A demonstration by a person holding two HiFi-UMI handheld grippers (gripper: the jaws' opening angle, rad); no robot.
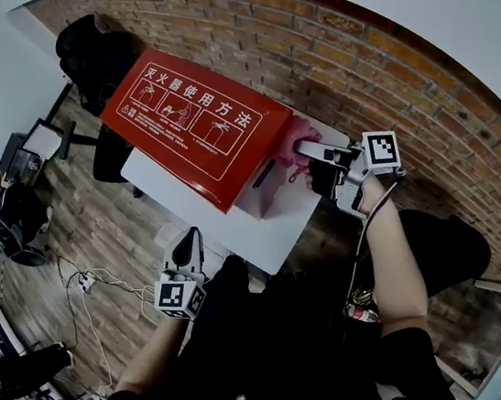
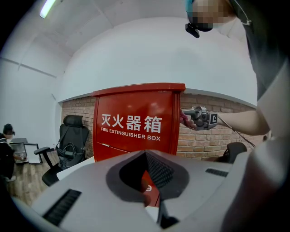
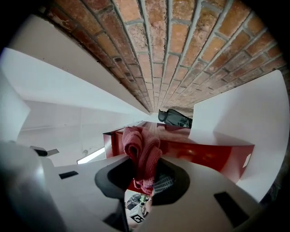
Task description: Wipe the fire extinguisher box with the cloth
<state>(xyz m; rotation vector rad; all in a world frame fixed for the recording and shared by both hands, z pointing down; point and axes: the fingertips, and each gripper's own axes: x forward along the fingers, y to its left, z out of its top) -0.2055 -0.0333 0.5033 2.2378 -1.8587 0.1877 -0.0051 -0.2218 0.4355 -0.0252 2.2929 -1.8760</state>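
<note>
The red fire extinguisher box point(image 1: 186, 130) stands on a white table point(image 1: 255, 232), with its instruction panel facing me. My right gripper point(image 1: 302, 148) is shut on a pink cloth point(image 1: 292, 145), which is pressed against the box's right side near its top edge. In the right gripper view the bunched cloth point(image 3: 141, 149) sticks out from between the jaws in front of the red box point(image 3: 204, 152). My left gripper point(image 1: 192, 237) hangs below the table's front edge, jaws together and holding nothing. It faces the box front point(image 2: 136, 122), well short of it.
A brick wall runs behind the table. A black office chair point(image 1: 95, 57) stands at the box's left. A seated person point(image 1: 6, 197) is at a desk on the far left. Cables point(image 1: 82, 282) lie on the wooden floor below.
</note>
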